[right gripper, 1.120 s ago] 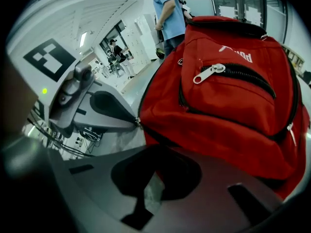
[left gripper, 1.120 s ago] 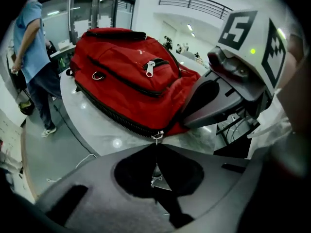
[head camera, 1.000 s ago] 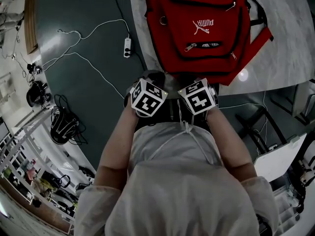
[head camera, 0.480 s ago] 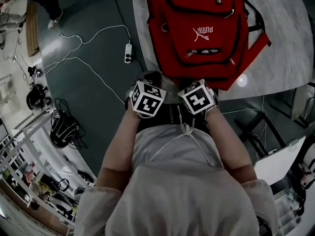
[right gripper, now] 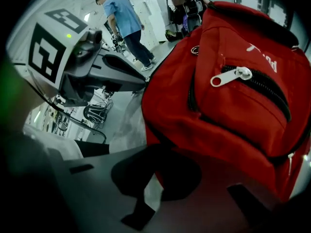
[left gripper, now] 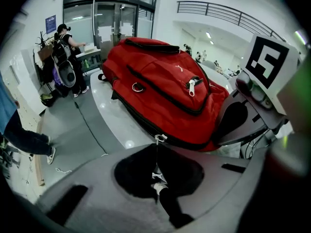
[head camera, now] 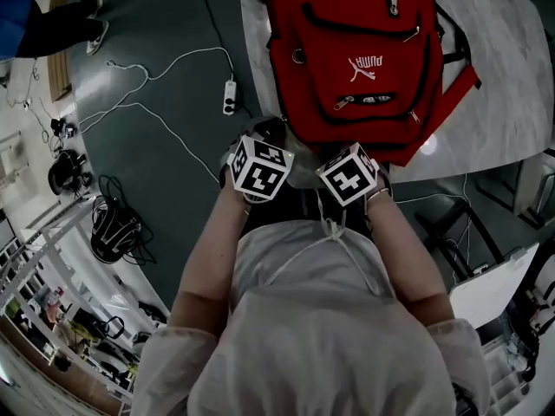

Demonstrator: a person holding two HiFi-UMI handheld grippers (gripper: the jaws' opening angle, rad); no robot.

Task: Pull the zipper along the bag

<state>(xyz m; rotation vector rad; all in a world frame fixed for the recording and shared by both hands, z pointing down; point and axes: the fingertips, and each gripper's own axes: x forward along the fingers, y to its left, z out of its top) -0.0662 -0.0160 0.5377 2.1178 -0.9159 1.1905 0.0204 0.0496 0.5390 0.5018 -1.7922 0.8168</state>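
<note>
A red backpack (head camera: 355,50) lies flat on a white marble table (head camera: 503,102), its bottom end toward me. My left gripper (left gripper: 158,142) is shut on the small metal zipper pull (left gripper: 158,138) of the main black zipper at the bag's near left corner. In the head view the left gripper (head camera: 274,137) lies mostly under its marker cube. My right gripper (right gripper: 155,176) sits at the bag's bottom edge with red fabric (right gripper: 233,106) drawn into its jaws. The front pocket's silver pull (right gripper: 232,75) lies untouched above it.
On the dark floor left of the table there is a white power strip (head camera: 230,95) with a trailing cable, and black cable coils (head camera: 113,224) lie farther left. A person in blue (right gripper: 121,23) walks beyond the table. Shelves and clutter line the left wall.
My left gripper has edged a little toward the bag's corner with the pull in it. The right gripper has kept its place. A person's legs have entered at the top left.
</note>
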